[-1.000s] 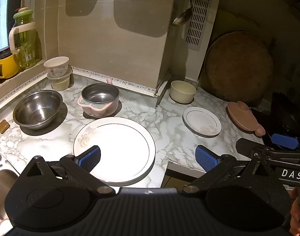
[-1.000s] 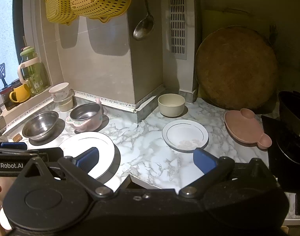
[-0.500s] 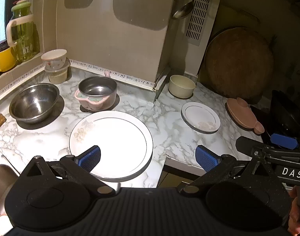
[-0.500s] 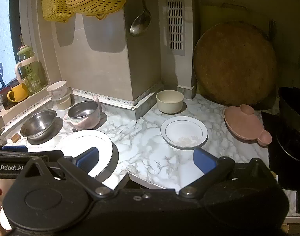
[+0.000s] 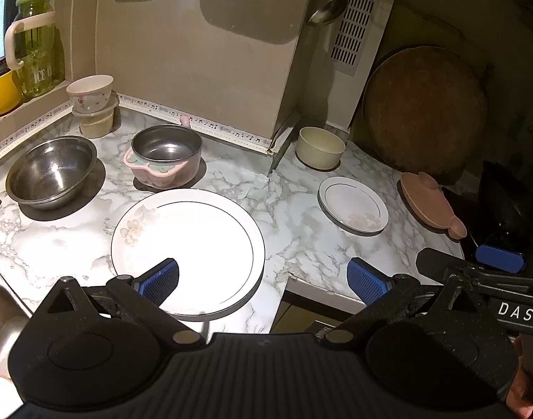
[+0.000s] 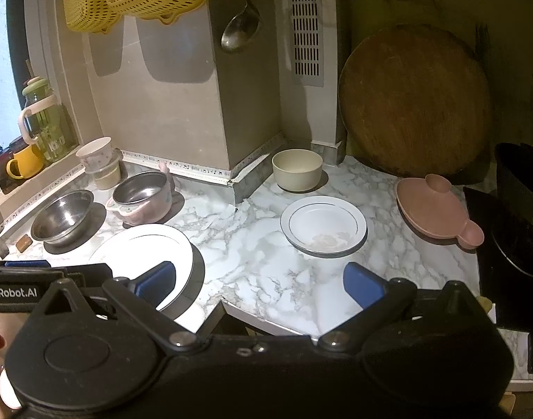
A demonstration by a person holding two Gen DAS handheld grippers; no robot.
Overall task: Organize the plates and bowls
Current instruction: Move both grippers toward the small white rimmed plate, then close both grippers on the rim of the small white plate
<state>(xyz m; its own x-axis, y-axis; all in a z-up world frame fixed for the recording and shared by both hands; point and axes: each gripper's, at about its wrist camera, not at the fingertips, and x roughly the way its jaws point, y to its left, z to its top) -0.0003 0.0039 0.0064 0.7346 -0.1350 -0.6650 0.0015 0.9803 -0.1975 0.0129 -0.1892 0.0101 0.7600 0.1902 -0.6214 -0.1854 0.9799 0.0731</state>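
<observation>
Both wrist views overlook same counter (image 5: 301, 230), obliquely.

Both grippers open, empty.
Left black gripper (image 5: 263, 276) and right black gripper (image 6: 259, 279): blue-padded fingers (image 5: 160, 277) spread wide, side by side.

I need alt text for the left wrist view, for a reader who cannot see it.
The open left gripper hovers over the near edge of a marble counter, its fingers empty, above a large white plate. Behind stand two steel bowls, a cream bowl, a small plate and a pink lid.
</observation>
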